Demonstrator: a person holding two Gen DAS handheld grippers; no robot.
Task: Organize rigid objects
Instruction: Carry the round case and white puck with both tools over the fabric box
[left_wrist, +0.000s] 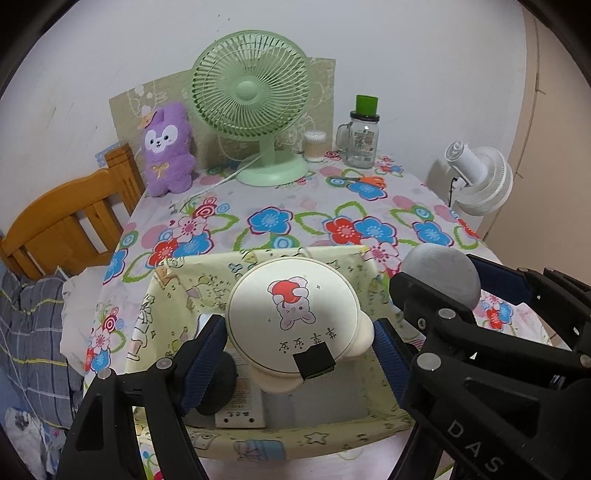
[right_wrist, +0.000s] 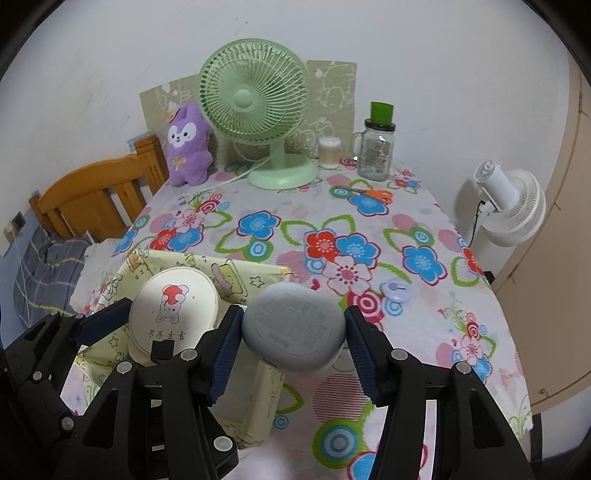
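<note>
- The left hand-held gripper (left_wrist: 299, 350) was clamped on a cream round case (left_wrist: 291, 317) with 2 ear-like bumps and a rabbit-and-heart print on its lid; its blue pads pressed on the case's left and right sides.
- The cream case hung over the open yellow fabric box (left_wrist: 177, 291), which sat at the near left of the table (left_wrist: 303, 206).
- Inside the box lay a white adapter-like block (left_wrist: 242, 410) and a dark round object (left_wrist: 218, 384), both on the bottom at the near left; what the dark object was could not be told.
- The right hand-held gripper (right_wrist: 293, 336) was clamped on a grey rounded speaker-like device (right_wrist: 293, 328) with fine print on its underside, a pad on each side.
- The grey device was held just right of the box, above its right wall and the flowered tablecloth, beside the cream case.
- A small lilac object (right_wrist: 397, 290) lay on the cloth to the right of the grey device, apart from it.
- At the far edge stood a green fan (right_wrist: 255, 107), a purple plush toy (right_wrist: 186, 147), a small clear tub of cotton swabs (right_wrist: 328, 151) and a glass jar with handle (right_wrist: 375, 151) topped by a green cap.
- Orange-handled scissors (right_wrist: 373, 194) lay in front of the jar.
- A white fan (right_wrist: 513, 199) stood off the table's right side, and a wooden bed frame (right_wrist: 96, 195) off its left.
</note>
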